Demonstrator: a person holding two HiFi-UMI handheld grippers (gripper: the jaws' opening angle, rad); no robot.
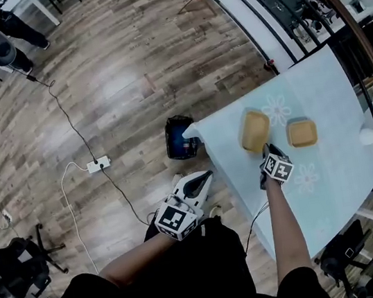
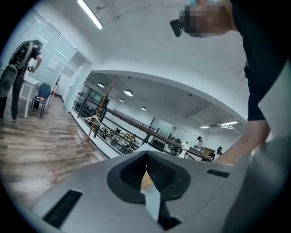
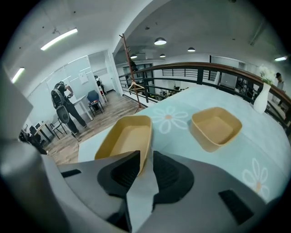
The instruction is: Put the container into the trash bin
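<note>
From the head view: holds the right gripper (image 1: 267, 151) at the near end of an oblong container (image 1: 254, 129) on the flowered table (image 1: 315, 75), with a square container (image 1: 302, 133) ahead and just to that gripper's right, apart from the first. Hangs the left gripper (image 1: 205, 177) off the table edge, over the floor (image 1: 113, 86), well to the left of the right one. Finds the trash bin (image 1: 180, 139) down on the floor, ahead of the left gripper and to the left of the right gripper, just past the table's corner. From the left gripper view: shows jaws pressed together on nothing, with only a sliver of tan glimpsed through the notch beneath them. From the right gripper view: shows jaws closed in on the oblong container's right-hand wall, one jaw inside and one outside, so reads as pinched on that wall, though firm contact on both sides is hard to confirm. Shows that container empty, its long axis running away from the right gripper and leaning a little left. Judged from this: falls to the right gripper, the nearer by far, to lift and carry leftward past the table's corner and down to the trash bin; calls for care with a one-wall pinch, likely to let the oblong container swing
</note>
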